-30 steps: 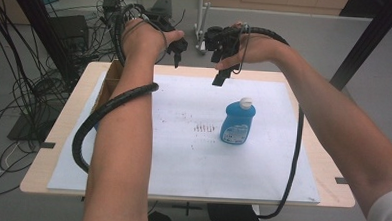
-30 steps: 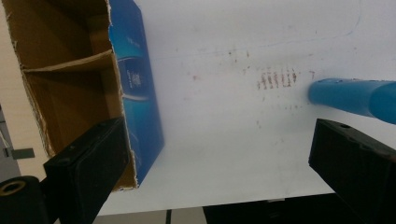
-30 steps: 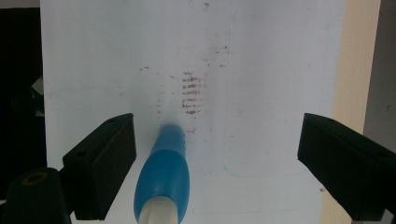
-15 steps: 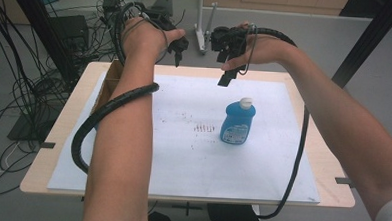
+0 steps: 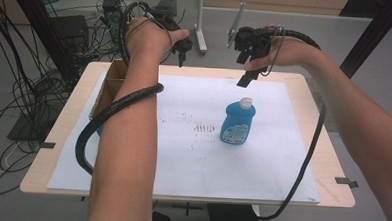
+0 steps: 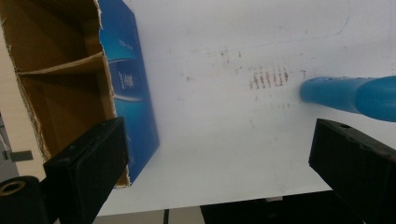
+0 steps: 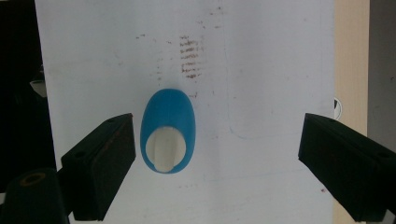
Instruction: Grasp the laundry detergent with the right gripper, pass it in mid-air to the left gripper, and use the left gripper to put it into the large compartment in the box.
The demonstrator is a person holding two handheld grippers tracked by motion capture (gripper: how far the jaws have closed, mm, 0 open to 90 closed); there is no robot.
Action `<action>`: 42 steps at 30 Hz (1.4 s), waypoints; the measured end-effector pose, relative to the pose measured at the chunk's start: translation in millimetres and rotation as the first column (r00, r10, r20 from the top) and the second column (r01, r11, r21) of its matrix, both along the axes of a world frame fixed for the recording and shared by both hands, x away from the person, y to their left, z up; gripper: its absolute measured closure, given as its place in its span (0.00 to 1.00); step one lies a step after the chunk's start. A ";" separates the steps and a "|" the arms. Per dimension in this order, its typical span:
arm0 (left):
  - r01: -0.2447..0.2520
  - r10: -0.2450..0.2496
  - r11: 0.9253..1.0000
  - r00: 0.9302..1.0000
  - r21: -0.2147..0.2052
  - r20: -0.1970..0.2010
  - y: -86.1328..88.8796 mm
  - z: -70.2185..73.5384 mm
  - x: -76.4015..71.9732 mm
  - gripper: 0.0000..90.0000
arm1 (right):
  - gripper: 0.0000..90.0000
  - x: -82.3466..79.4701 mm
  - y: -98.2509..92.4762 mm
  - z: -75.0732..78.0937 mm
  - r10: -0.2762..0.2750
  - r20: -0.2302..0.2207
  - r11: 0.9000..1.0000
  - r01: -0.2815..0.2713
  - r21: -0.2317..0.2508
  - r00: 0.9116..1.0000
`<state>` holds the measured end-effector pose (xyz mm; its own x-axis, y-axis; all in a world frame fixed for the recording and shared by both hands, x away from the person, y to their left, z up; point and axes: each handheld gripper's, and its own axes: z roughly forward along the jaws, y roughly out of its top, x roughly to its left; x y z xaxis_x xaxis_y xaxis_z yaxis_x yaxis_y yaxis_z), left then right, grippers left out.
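Observation:
A blue bottle (image 5: 237, 123) with a white cap stands upright on the white sheet (image 5: 192, 155), a little right of the table's middle. My right gripper (image 5: 245, 78) hovers above the table's far edge, behind the bottle and pointing down. In the right gripper view its jaws stand wide open with nothing between them, and the bottle (image 7: 167, 130) appears from above, close to the left jaw. My left gripper (image 5: 182, 54) hangs over the far edge, further left. Its jaws are open and empty (image 6: 219, 172), and the bottle (image 6: 350, 93) lies off to its right.
An open cardboard box (image 5: 107, 84) with dividers sits at the table's left side, with a blue printed packet (image 6: 126, 79) along its wall. Brown smudges (image 5: 203, 127) mark the sheet left of the bottle. Black cables trail from both grippers, and cable clutter lies on the floor at left.
My right gripper has moved to the right along the table's far edge, still open. The left gripper and the bottle have stayed where they were.

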<state>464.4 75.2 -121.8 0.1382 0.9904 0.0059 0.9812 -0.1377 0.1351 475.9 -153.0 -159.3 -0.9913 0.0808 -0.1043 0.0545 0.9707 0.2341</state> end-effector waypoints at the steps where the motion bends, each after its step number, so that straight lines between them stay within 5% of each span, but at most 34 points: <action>1: 0.000 0.000 1.000 1.000 0.001 0.001 -0.6 0.3 -0.1 0.06 | 0.12 -0.2 -2.5 0.3 -0.002 0.000 1.000 0.002 0.001 1.000; 42: 0.018 -0.018 1.000 1.000 0.014 0.004 -11.2 5.0 -1.4 0.06 | 0.11 -7.2 -95.9 0.1 -0.106 0.014 0.992 0.104 0.072 0.994</action>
